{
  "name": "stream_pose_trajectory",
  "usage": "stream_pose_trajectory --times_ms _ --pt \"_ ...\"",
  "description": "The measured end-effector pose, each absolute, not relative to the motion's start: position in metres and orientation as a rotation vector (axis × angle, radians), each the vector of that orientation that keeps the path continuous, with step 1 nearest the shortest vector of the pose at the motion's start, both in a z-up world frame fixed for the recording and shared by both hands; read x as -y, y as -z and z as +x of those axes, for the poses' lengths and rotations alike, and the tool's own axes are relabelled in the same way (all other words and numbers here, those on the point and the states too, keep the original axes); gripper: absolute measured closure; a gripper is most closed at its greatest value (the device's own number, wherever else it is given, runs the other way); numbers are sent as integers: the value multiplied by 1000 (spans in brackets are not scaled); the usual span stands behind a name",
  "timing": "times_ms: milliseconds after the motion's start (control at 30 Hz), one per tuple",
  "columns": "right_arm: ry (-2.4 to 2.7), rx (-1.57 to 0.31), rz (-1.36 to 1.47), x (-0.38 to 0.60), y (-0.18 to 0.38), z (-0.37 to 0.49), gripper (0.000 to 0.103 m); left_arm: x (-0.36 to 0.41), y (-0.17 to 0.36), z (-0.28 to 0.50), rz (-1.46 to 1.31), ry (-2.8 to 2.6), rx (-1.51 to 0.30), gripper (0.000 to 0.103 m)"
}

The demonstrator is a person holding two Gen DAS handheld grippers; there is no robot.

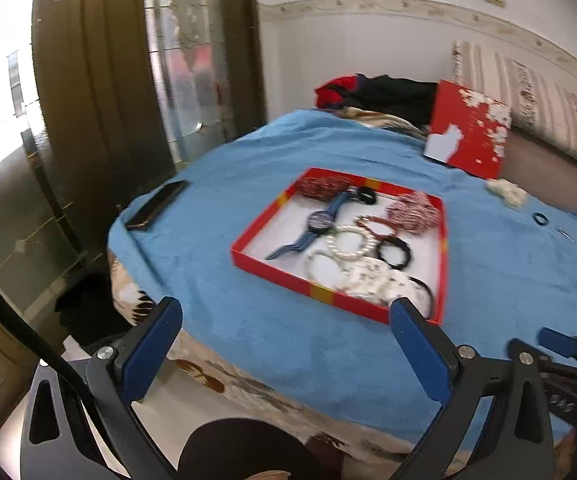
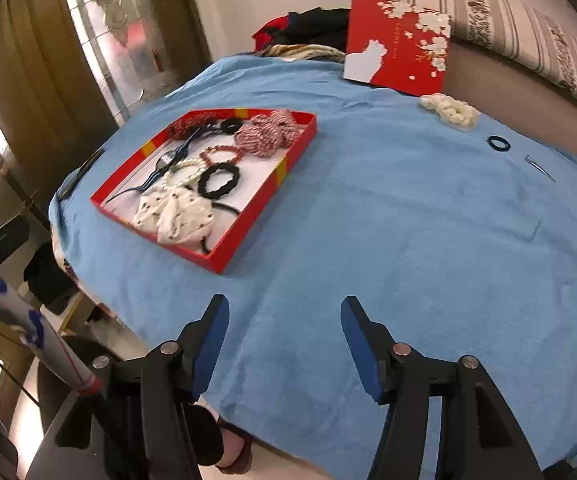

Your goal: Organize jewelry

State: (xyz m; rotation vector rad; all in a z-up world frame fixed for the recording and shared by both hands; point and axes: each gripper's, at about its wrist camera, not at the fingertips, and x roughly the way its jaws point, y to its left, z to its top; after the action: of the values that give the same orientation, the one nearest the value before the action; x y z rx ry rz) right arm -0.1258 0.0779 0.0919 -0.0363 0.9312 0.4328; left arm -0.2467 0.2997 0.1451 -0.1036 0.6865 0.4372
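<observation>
Both empty: left hand-held gripper (image 1: 286, 322) gaping wide, right hand-held gripper (image 2: 284, 312) half-spread. Beyond, cream scrunchie (image 2: 450, 113): soft, light, squashable; best pinched across bunched fabric.

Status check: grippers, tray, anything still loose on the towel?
Left gripper and right gripper open, empty. Red tray holds most jewelry. Cream scrunchie, black hair tie, thin metal piece loose on blue towel. Path unobstructed.

Red tray (image 2: 262, 196) with yellow bands on blue towel (image 2: 408, 240); red lid (image 2: 398, 46) white-blossomed.
</observation>
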Motion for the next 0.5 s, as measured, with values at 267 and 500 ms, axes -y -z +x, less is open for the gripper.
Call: stream_pose_trajectory --times_ms 267,500 --pt "-399 -911 -126 -87 -109 -126 34 -297 -143 -237 -162 -367 -752 0" --pt "-386 -943 -129 -91 -105 -118 34 -301 -131 -229 -158 -386 -822 0"
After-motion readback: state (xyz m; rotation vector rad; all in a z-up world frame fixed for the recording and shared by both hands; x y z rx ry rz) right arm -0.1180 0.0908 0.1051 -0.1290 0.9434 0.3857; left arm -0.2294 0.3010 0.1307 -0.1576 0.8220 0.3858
